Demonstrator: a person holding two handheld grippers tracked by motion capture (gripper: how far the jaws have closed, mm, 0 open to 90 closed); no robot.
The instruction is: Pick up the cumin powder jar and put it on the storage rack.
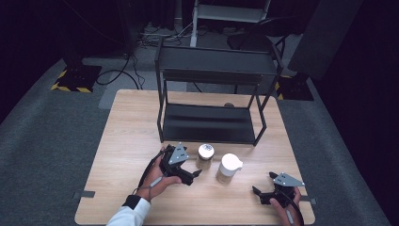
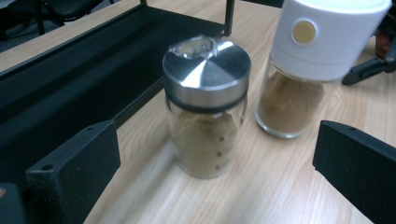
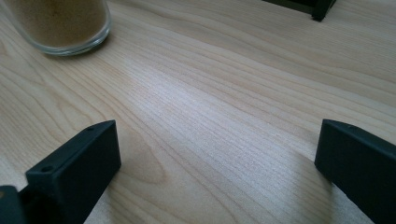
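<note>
My spread left tongs (image 2: 215, 158) face the steel-lidded glass jar (image 2: 205, 107) of brown powder, seemingly untouched, near the bench's front edge; right tongs (image 3: 217, 163) spread.

Lab — black drapes (image 1: 28, 42) (floor cables (image 1: 117, 73)), lone table (image 1: 127, 122).

The left gripper (image 1: 196, 175) is held low in the left hand (image 1: 157, 181), jaws spread wide. The right gripper (image 1: 263, 184) sits well apart in the right hand (image 1: 285, 213), jaws likewise wide.
</note>
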